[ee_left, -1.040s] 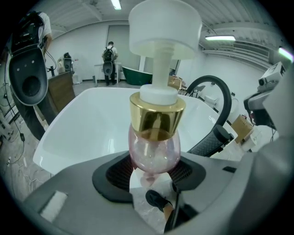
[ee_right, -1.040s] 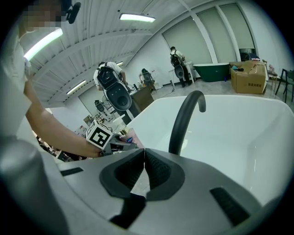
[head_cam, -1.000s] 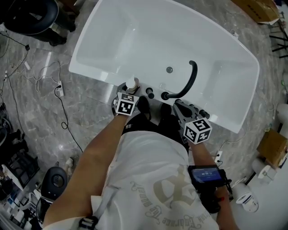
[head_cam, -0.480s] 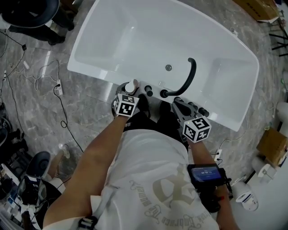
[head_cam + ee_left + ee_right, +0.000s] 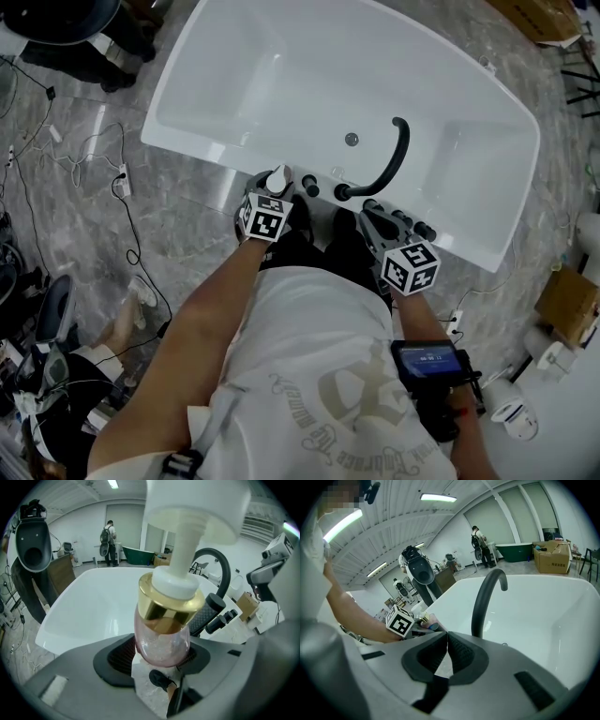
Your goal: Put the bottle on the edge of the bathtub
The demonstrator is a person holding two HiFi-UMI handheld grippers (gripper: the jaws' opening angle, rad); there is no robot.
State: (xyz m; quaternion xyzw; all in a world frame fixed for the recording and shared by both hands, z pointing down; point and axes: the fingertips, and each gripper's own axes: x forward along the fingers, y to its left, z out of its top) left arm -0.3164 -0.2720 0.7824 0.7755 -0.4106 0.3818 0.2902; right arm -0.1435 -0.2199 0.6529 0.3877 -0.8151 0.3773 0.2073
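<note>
A clear pink bottle point(image 5: 161, 637) with a gold collar and a white pump head is between the jaws of my left gripper point(image 5: 157, 656), whose pads press on its sides. In the head view the bottle's white top point(image 5: 275, 178) shows at the near rim of the white bathtub point(image 5: 211, 161), left of two black knobs point(image 5: 310, 190). Whether its base rests on the rim I cannot tell. My right gripper point(image 5: 370, 214) hangs by the same rim below the black arched faucet point(image 5: 392, 161). Its jaws point(image 5: 447, 639) are shut with nothing in them.
Grey marbled floor surrounds the tub, with cables and a power strip point(image 5: 123, 187) to the left. A person point(image 5: 56, 319) is at the lower left, and a cardboard box point(image 5: 567, 305) lies on the right. A dark round seat point(image 5: 66, 28) stands at the top left.
Both grippers have stayed almost where they were, and the bottle is still held. The person at the lower left of the head view has moved further left and up.
</note>
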